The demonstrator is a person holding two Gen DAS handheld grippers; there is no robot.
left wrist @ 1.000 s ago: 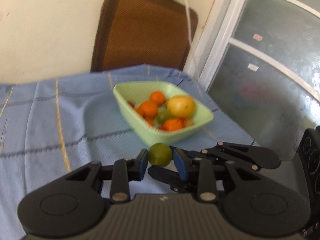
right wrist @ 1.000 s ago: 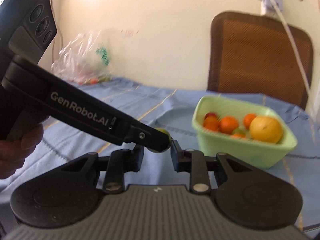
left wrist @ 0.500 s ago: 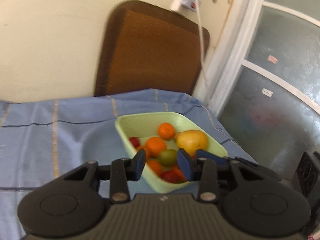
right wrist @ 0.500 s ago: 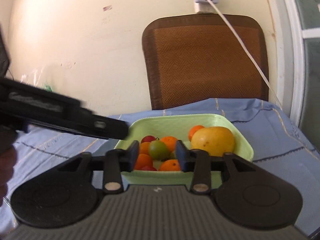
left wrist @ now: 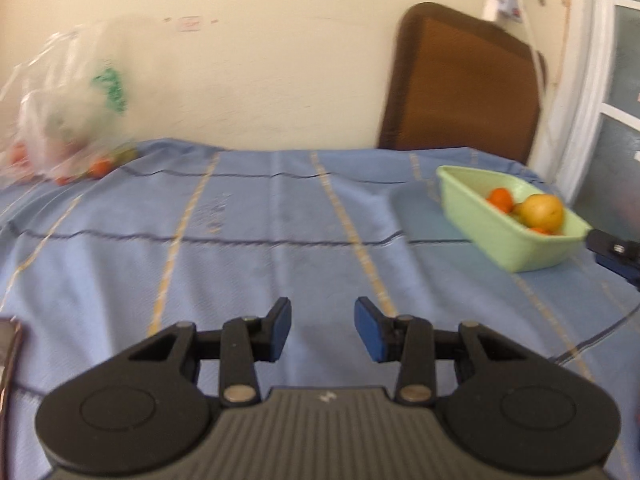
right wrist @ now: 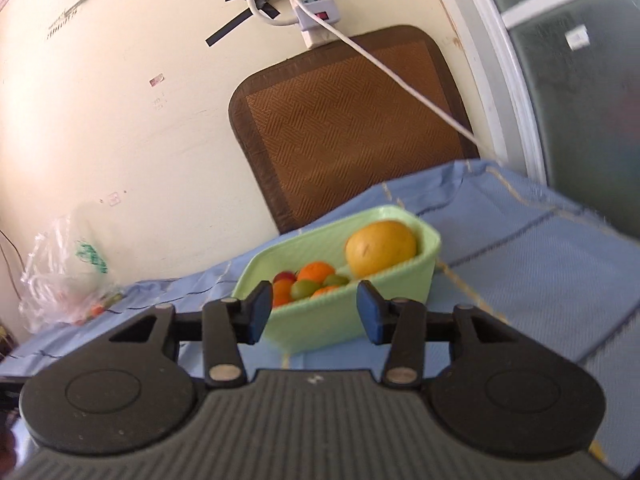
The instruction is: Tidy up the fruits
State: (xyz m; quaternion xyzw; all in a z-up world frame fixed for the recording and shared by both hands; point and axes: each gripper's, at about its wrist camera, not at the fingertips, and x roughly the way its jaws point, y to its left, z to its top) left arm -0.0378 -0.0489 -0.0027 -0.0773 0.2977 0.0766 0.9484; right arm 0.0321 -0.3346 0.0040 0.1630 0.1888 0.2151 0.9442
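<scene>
A light green tub (left wrist: 516, 246) (right wrist: 384, 276) stands on the blue cloth at the right, holding a big yellow fruit (left wrist: 543, 211) (right wrist: 380, 247), oranges (right wrist: 316, 272), green fruits (right wrist: 304, 288) and a red one. My left gripper (left wrist: 322, 330) is open and empty over bare cloth, well left of the tub. My right gripper (right wrist: 310, 312) is open and empty, just in front of the tub; a finger of it shows at the left wrist view's right edge (left wrist: 612, 248). A clear plastic bag (left wrist: 68, 120) (right wrist: 64, 272) with more fruit lies at the far left.
A brown woven chair back (left wrist: 464, 88) (right wrist: 344, 120) stands behind the table against the cream wall. A power strip and white cable (right wrist: 384, 68) hang above it. A frosted glass door (right wrist: 580, 92) is at the right. A dark object (left wrist: 10, 344) lies at the left edge.
The green fruit held between both grippers has gone into the tub. My left gripper has swung left, away from the tub. My right gripper has opened wider near the tub.
</scene>
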